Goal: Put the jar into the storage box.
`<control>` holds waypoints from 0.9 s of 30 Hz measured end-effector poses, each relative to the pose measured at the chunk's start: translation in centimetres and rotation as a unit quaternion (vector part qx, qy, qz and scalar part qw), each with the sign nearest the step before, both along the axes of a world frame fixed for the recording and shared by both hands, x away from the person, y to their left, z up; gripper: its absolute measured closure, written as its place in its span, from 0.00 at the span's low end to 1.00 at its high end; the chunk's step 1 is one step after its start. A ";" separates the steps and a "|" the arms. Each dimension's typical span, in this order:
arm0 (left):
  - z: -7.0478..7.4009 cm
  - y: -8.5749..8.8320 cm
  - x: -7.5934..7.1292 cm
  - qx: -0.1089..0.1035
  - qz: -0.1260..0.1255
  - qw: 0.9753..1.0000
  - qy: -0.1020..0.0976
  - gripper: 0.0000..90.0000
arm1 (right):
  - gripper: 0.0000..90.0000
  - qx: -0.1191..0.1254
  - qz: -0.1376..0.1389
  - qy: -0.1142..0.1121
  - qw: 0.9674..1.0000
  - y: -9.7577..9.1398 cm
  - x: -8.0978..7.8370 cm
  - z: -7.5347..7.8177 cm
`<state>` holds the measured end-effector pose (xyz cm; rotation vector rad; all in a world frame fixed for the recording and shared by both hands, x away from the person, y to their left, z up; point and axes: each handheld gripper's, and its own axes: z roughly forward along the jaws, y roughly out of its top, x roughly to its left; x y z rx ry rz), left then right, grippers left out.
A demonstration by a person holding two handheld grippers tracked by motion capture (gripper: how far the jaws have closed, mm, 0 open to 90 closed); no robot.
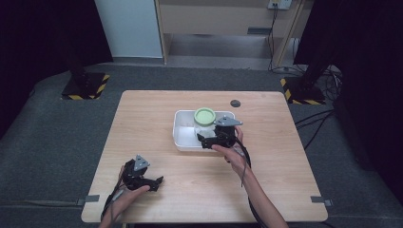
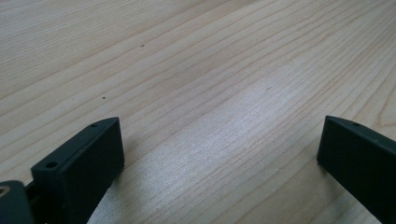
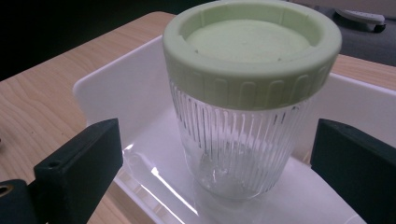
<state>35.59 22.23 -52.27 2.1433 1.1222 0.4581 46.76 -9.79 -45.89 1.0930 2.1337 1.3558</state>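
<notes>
A clear ribbed glass jar (image 3: 243,144) with a pale green screw lid (image 3: 252,44) stands upright in a white tray (image 1: 183,128) at the middle of the table. My right gripper (image 1: 204,139) hovers at the tray's near edge, open, its jaws set wide on either side of the jar without touching it. In the right gripper view the jar (image 3: 243,144) stands just beyond the jaw tips. My left gripper (image 1: 157,183) rests low over bare wood near the table's front left, open, with nothing between its fingers (image 2: 79,163).
The wooden table (image 1: 142,123) has a small dark round disc (image 1: 235,103) near its far edge. Grey tape tabs mark the front corners. Beyond the table lie stand bases with yellow-black stripes (image 1: 85,88), cables and a wooden cabinet.
</notes>
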 end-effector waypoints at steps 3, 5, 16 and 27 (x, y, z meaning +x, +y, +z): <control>0.0 0.0 0.0 0.000 0.000 1.000 0.000 0.00 | 0.03 0.002 0.002 -0.002 1.000 -0.1 -0.4 0.1; 0.0 0.0 0.0 0.000 0.000 1.000 0.000 0.00 | 0.03 0.003 0.004 -0.003 1.000 -0.3 -0.7 0.2; 0.0 0.0 0.0 0.000 0.001 1.000 0.000 0.00 | 0.03 -0.010 0.016 -0.019 1.000 -0.3 -2.6 0.1; 0.0 0.0 0.0 -0.001 0.000 1.000 0.000 0.00 | 0.03 -0.001 0.028 -0.024 0.999 -0.3 -4.2 0.2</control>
